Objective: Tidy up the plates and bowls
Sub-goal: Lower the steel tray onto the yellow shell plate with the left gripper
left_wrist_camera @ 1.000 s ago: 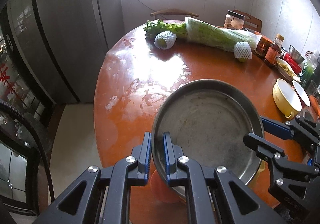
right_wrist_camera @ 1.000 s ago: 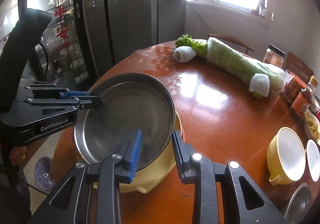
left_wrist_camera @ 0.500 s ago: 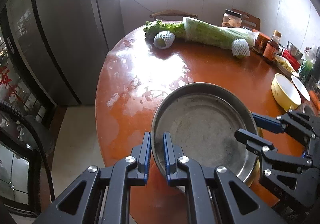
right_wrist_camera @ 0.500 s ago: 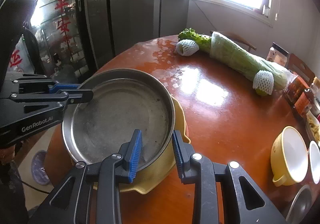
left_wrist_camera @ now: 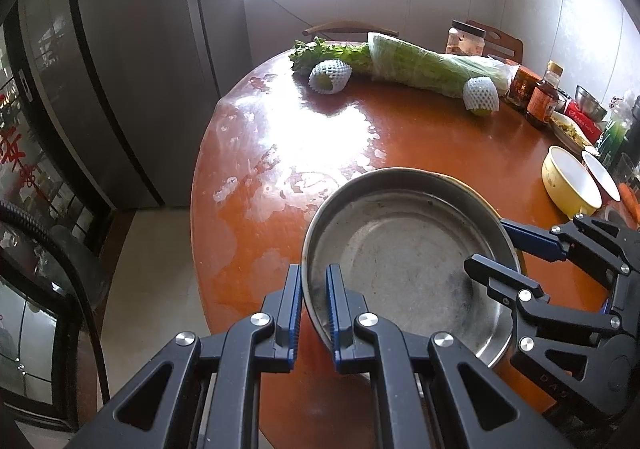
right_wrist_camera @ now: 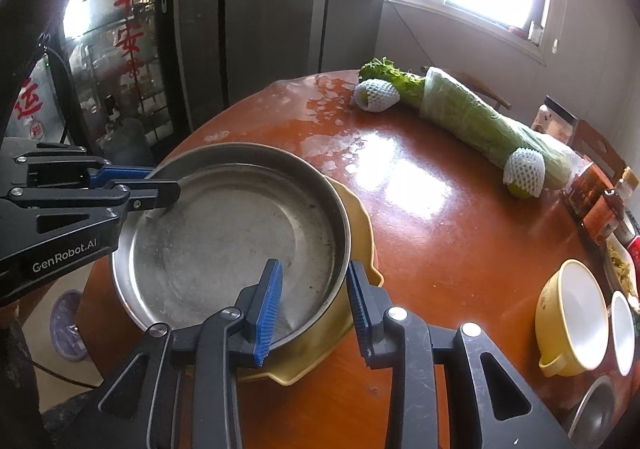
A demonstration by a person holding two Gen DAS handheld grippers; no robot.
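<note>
Now the left tool [left_wrist_camera: 314, 313] clamps the steel plate [right_wrist_camera: 232, 237], seemingly lowered onto the yellow dish [right_wrist_camera: 360, 233]; right tool [right_wrist_camera: 314, 305] straddles its rim, released.

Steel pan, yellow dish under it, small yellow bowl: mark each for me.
steel pan [right_wrist_camera: 224, 245]: right wrist view, on its flat inner bottom.
yellow dish [right_wrist_camera: 362, 237]: right wrist view, on the rim showing past the pan's right edge.
small yellow bowl [right_wrist_camera: 576, 313]: right wrist view, on its white inside.
</note>
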